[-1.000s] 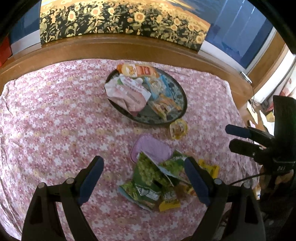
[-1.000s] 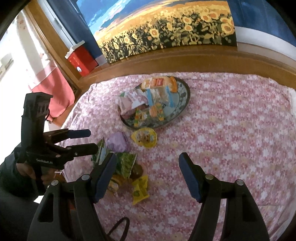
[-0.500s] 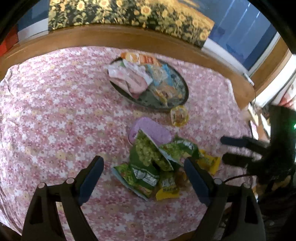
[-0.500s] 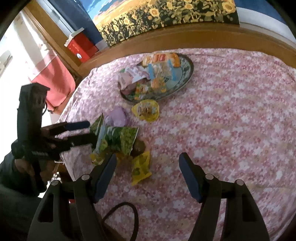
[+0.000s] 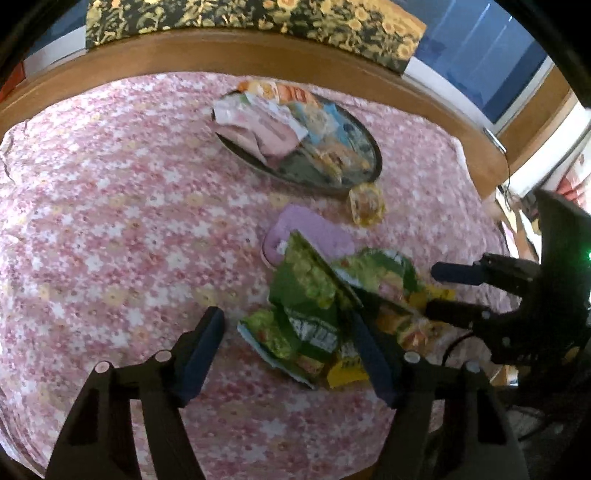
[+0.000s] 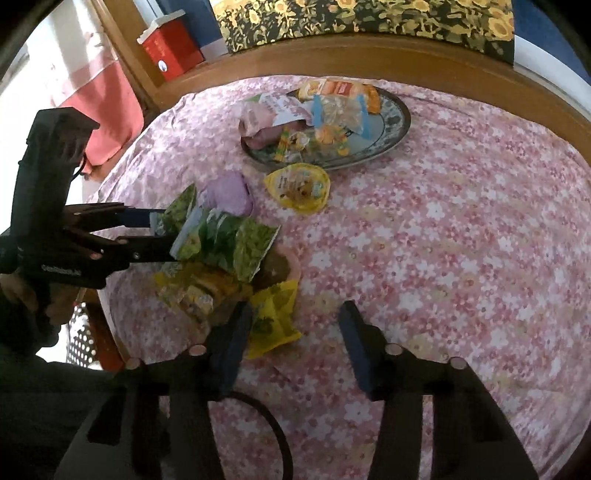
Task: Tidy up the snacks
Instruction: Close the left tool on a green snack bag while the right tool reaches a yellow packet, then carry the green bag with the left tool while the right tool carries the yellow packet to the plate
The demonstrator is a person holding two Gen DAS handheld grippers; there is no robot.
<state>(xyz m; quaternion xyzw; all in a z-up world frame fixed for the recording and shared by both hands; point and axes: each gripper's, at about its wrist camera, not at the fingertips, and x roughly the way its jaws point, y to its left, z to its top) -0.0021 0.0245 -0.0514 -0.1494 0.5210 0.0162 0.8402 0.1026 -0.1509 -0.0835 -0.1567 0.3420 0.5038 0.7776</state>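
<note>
1. We see a round table draped in a soft pink floral cloth [image 6: 461, 229], its cotton surface lightly wrinkled at the rim.
2. A glossy oval plate [image 6: 395, 125] with a dark patterned rim sits toward the far side. It holds a loose heap of crinkly snack packets [image 6: 314, 118]: pink, orange, blue-edged clear and yellow ones, too overlapped for us to count surely.
3. Just beside the plate's near rim lies one round yellow foil-lidded cup [image 6: 299, 186], apart from the plate.
4. Near it rests one smooth lilac pouch [image 6: 227, 192], rounded at the corners.
5. At the table's near edge lies the pile of shiny green bags [image 5: 306, 295] and yellow packets [image 6: 273, 317]. We make out at least three green and three yellow, partly covering each other and a brown round item.
6. Our left gripper [image 5: 284, 354] hangs over the green bags with blue-padded fingers spread and closing. Its right finger overlaps the bags in view, and we cannot tell whether it touches them.
7. Our right gripper [image 6: 291, 343] hovers by a yellow packet, fingers apart and closing, nothing pinched. Bare cloth lies between them.
8. Behind the table runs a curved wooden rail [image 6: 388, 55], one sunflower-print panel [image 6: 369, 18] and one red box [image 6: 170, 48].
</note>
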